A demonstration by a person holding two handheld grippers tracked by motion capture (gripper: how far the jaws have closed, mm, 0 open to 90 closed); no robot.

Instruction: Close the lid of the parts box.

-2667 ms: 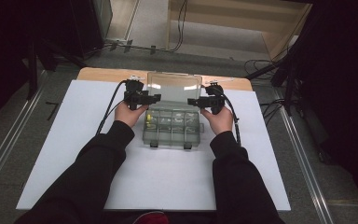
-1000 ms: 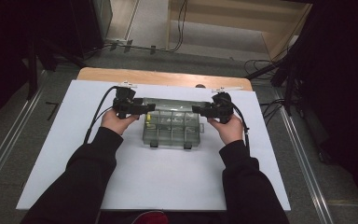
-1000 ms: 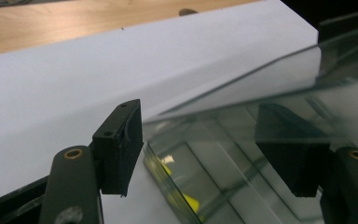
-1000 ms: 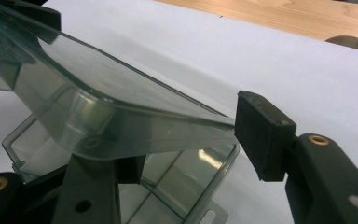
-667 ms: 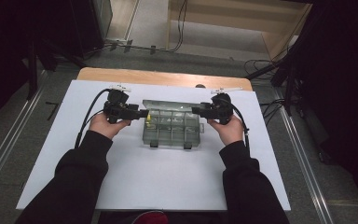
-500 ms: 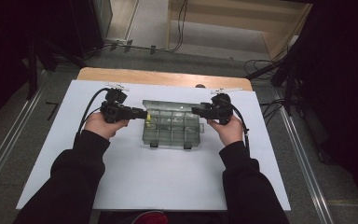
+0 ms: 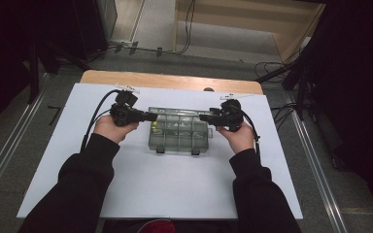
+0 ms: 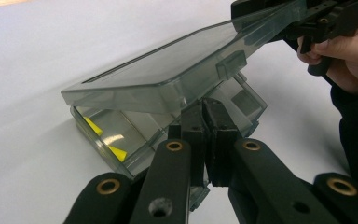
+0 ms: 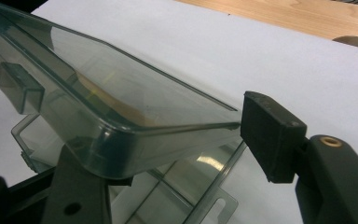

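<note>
A smoky clear compartment box (image 7: 177, 138) sits mid-board. Its hinged lid (image 7: 179, 114) hangs partly raised and tilted over the base. My right gripper (image 7: 201, 116) reaches in from the right and is shut on the lid's end. In the right gripper view the lid (image 9: 121, 102) lies between the jaws of that gripper (image 9: 168, 140), one pad (image 9: 270, 135) against its rim. My left gripper (image 7: 154, 117) points at the box's left end. Its pads (image 8: 193, 121) are pressed together below the lid (image 8: 168, 70), holding nothing. Yellow pieces (image 8: 93, 126) lie inside the box (image 8: 121, 135).
The box rests on a white board (image 7: 165, 184) on a wooden table (image 7: 175, 80). Two latches (image 7: 159, 150) stick out of the box's near side. Cables trail from both grippers. Dark floor and metal rails flank the table.
The lid, upright earlier, has come down to a low tilt. My left gripper has drawn back to the left, off the lid. The right gripper has stayed on the lid.
</note>
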